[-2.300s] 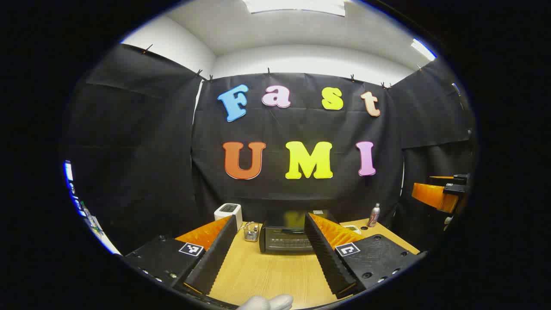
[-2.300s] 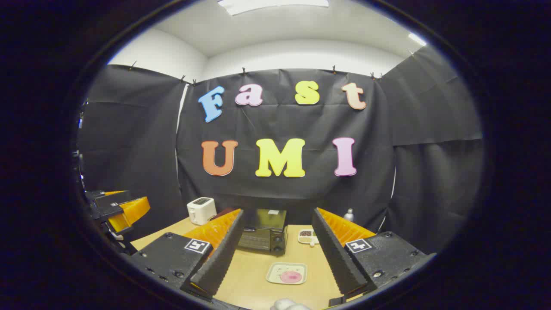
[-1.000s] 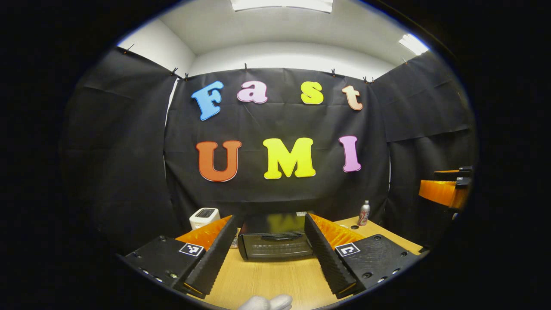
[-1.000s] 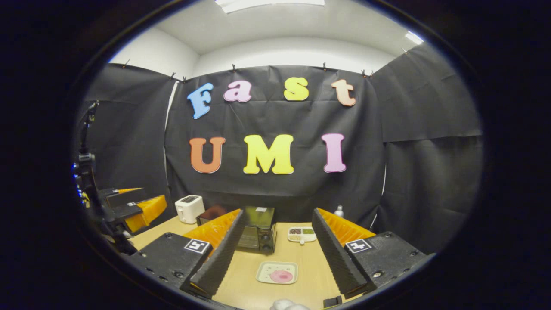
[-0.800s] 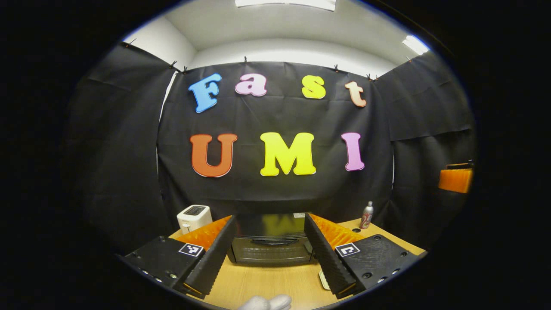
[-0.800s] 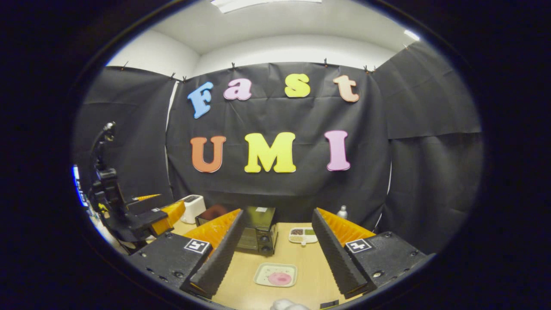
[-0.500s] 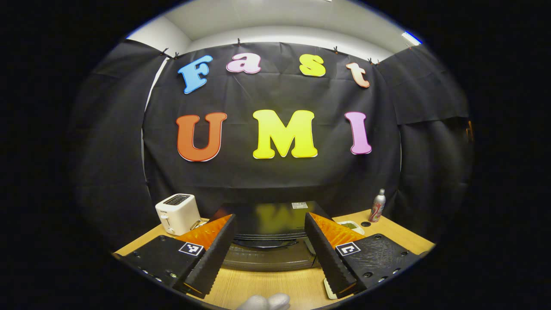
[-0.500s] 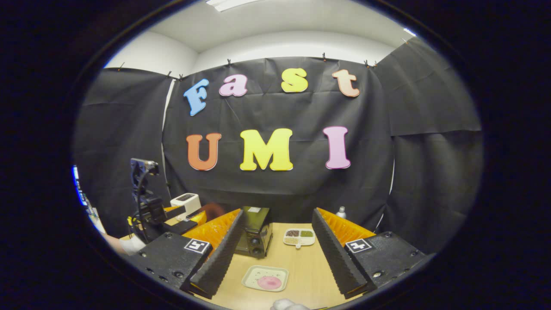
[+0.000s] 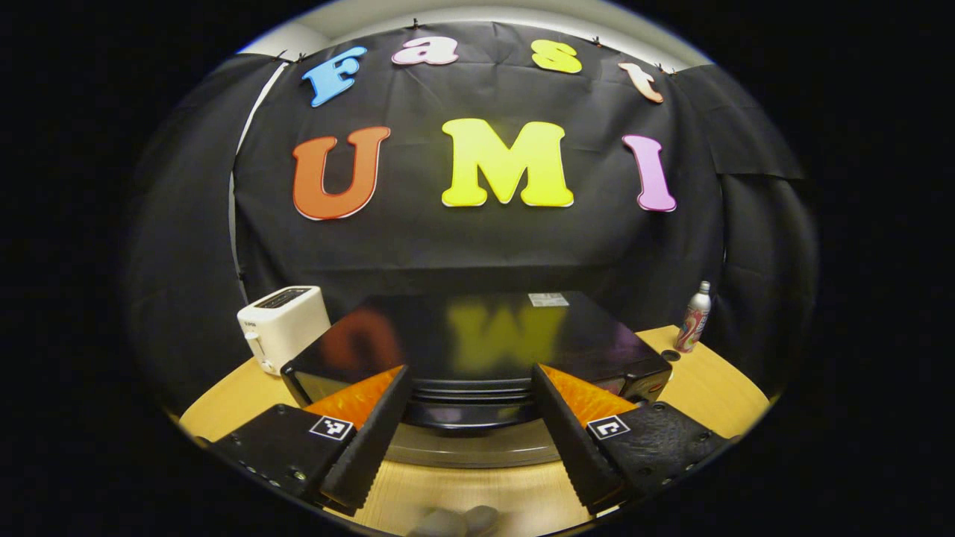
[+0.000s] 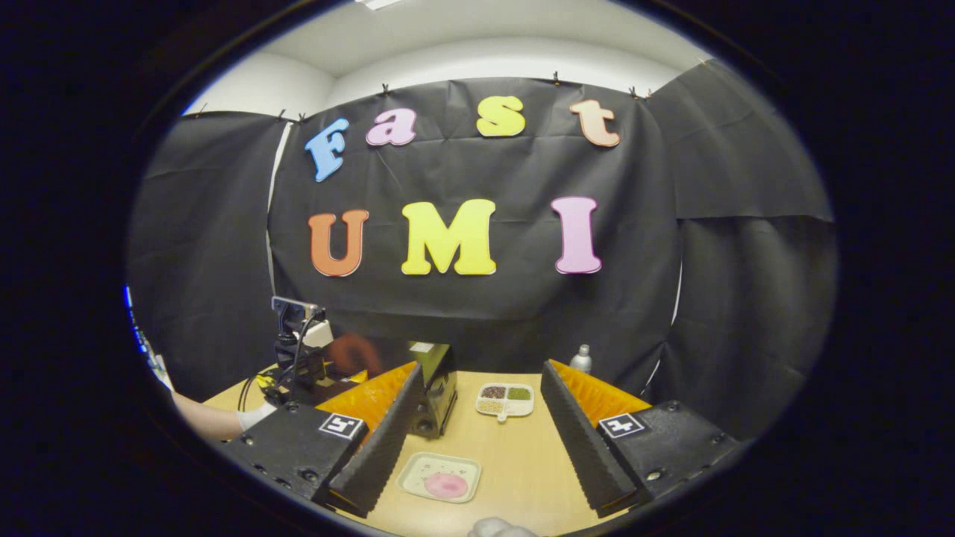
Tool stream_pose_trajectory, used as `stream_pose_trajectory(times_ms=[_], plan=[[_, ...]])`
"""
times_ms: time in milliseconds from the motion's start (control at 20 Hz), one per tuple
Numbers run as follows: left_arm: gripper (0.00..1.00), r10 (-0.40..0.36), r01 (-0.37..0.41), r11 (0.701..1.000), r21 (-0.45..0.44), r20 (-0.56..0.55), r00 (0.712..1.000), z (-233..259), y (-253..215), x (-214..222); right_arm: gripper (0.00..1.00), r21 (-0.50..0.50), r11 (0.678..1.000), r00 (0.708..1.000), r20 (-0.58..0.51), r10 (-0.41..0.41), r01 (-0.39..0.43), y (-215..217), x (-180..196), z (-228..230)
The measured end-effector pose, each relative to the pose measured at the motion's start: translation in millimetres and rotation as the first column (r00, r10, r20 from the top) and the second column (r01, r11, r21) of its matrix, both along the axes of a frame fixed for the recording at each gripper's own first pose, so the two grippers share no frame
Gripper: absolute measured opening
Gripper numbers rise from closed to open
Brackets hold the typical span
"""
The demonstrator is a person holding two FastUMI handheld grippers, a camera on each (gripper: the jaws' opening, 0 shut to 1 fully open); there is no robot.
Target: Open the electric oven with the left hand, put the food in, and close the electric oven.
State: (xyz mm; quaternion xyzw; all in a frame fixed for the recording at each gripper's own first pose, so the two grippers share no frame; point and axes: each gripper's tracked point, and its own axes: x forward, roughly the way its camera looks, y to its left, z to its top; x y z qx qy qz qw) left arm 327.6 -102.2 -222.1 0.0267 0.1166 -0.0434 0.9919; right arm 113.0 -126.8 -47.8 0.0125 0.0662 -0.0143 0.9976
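Observation:
The black electric oven (image 9: 477, 335) stands close in front in the left gripper view, its glossy top facing me and its door looking shut. My left gripper (image 9: 469, 369) is open, and its fingers straddle the handle (image 9: 471, 415) at the door's top edge without pressing it. In the right gripper view the oven (image 10: 436, 380) sits at left centre, with a pale tray (image 10: 419, 468) holding a pink piece of food (image 10: 445, 485) on the table before it. My right gripper (image 10: 481, 365) is open and empty above the table, the tray low between its fingers.
A white toaster (image 9: 282, 328) stands left of the oven and a small bottle (image 9: 692, 318) at the back right of the wooden table (image 9: 720, 388). A divided dish (image 10: 505, 400) of grains lies behind the tray. A person's gloved hand and forearm (image 10: 220, 420) hold the left gripper by the oven.
My left gripper has moved forward and lower, up to the oven's front, so the oven looms much larger. The right gripper has drifted slightly and stayed open.

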Motion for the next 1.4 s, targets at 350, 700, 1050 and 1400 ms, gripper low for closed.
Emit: stream_pose_trajectory(times_ms=[350,700,1050,1400], plan=[[0.97,-0.01,0.009,1.0,-0.015,-0.041,0.999,-3,6,-19,0.96,0.025,1.0,1.0,-0.013,-0.006,0.006,4,-4,-6],[0.97,-0.032,0.031,0.999,-0.006,-0.082,0.996,-15,11,-65,0.96,0.019,1.0,1.0,-0.001,0.004,-0.004,17,-16,-1],[0.97,-0.034,0.035,0.999,0.004,-0.154,0.988,-51,17,-124,0.96,0.016,1.0,1.0,-0.021,0.001,0.0,30,-33,-15],[0.97,-0.03,0.033,0.999,0.009,-0.24,0.97,-100,23,-164,0.96,0.01,1.0,0.996,-0.093,-0.014,0.015,29,-43,-51]])
